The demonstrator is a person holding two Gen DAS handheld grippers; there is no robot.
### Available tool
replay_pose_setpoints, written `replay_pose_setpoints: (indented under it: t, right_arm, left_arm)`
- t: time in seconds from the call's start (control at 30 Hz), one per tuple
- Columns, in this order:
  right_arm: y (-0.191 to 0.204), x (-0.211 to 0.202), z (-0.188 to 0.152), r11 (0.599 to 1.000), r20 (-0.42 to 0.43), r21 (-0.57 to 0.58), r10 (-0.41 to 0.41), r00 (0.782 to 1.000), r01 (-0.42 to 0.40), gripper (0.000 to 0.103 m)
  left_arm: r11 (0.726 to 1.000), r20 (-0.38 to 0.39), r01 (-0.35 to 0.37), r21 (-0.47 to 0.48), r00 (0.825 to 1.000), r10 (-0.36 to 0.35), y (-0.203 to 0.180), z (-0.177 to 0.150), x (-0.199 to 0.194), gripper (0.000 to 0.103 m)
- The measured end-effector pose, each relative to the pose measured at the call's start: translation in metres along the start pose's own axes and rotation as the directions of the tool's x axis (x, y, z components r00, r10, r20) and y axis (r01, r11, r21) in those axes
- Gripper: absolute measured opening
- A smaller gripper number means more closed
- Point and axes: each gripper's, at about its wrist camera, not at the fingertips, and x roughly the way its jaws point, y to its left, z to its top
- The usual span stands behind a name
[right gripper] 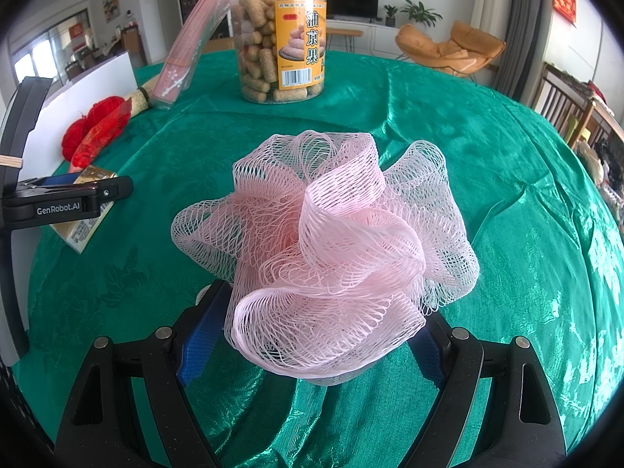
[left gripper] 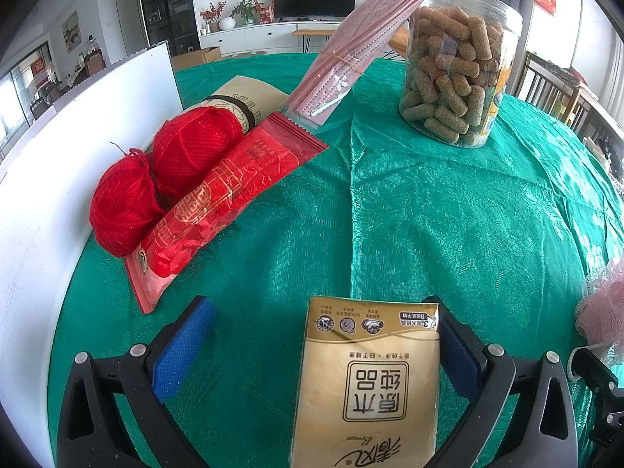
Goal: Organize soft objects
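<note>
Pink mesh bath pouf (right gripper: pixel 331 241), ruffled netting, clasped by right hand-held gripper (right gripper: pixel 312 335), left hand-held gripper (left gripper: pixel 323 347) spread wide beside gold tissue pack (left gripper: pixel 370 382)

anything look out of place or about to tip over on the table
The flat pink packet stands tilted, its top edge leaning on the snack jar, so it may slide. The rest lies flat: yarn and red pack by the white board.

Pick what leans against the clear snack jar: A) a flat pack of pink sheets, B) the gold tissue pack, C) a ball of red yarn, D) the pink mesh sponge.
A: the flat pack of pink sheets rests tilted against the snack jar.
</note>
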Motion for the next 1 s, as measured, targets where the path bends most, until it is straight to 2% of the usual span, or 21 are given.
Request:
replay_pose_setpoints:
  t: [1.0]
  right_arm:
    - [0.0003, 0.0001, 0.0, 1.0, 0.0, 0.0, 0.0, 1.0, 0.0, 0.086]
  left_arm:
    - [1.0, -0.001, 0.002, -0.002, 1.0, -0.002, -0.0002, 0.0004, 0.0026, 0.103]
